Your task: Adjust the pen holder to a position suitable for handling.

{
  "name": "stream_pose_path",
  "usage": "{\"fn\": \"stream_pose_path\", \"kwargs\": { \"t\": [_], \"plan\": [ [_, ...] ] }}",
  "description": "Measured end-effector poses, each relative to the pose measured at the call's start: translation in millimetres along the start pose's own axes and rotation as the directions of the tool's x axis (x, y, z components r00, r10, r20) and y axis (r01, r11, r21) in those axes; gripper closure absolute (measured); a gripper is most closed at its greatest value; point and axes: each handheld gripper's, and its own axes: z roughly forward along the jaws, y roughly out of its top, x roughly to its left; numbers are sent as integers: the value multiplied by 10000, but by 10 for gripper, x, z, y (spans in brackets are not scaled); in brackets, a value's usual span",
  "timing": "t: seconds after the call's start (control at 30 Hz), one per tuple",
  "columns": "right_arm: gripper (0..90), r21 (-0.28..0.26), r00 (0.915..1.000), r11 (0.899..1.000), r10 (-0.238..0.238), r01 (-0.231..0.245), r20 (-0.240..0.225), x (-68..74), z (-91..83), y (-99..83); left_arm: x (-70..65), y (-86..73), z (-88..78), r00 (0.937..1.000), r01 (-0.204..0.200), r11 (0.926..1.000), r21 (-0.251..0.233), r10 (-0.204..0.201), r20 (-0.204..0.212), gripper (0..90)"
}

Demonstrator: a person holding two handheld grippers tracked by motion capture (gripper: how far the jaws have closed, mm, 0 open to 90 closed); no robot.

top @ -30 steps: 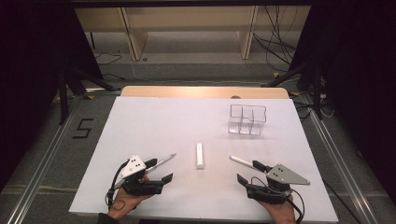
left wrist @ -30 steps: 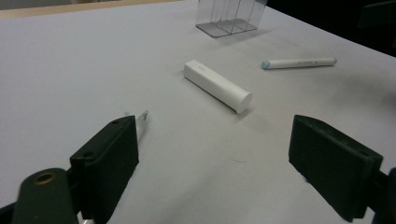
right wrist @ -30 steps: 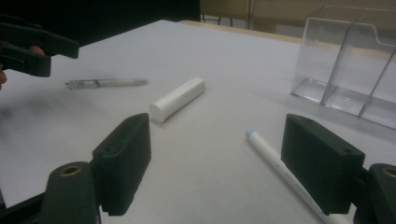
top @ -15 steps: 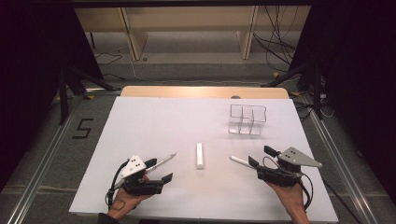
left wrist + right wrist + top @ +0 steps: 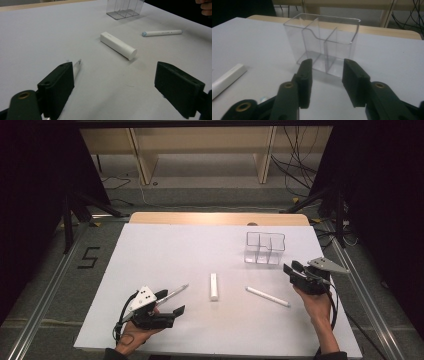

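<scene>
Near the clear organizer (image 5: 322, 47), I steer my right gripper (image 5: 327, 82), empty.
Its jaws have just been narrowing; next I line up on a wall.

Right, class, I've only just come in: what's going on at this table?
A person works at a white table with a gripper in each hand. The right gripper points at the clear divided organiser; its jaws have just been closing, with nothing between them. The left gripper rests open near a thin clear pen. A white tube and a white marker lie loose between the hands. The organiser looks empty.
</scene>
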Motion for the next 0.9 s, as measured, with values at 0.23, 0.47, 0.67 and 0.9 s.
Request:
{"fn": "stream_pose_path", "kwargs": {
  "t": [0.23, 0.47, 0.67, 0.9],
  "plan": [
    [780, 165, 9981, 9986, 492, -498, 362, -200, 161, 54, -3, -1, 9, 10000, 13, 10000, 24, -13, 21, 155],
    [872, 579, 9942, 9967, 514, -570, 947, -307, 349, 73, 2, 0, 3, 10000, -10, 10000, 39, 10, 7, 155],
    [900, 1050, 9913, 9934, 330, -466, 1277, -396, 513, 96, 0, -1, 8, 10000, -27, 10000, 44, 27, 25, 155],
    [900, 1366, 9879, 9859, 779, -963, 1339, -503, 719, 141, 1, -1, 12, 10000, -6, 10000, 54, 6, 26, 155]
  ]
}}
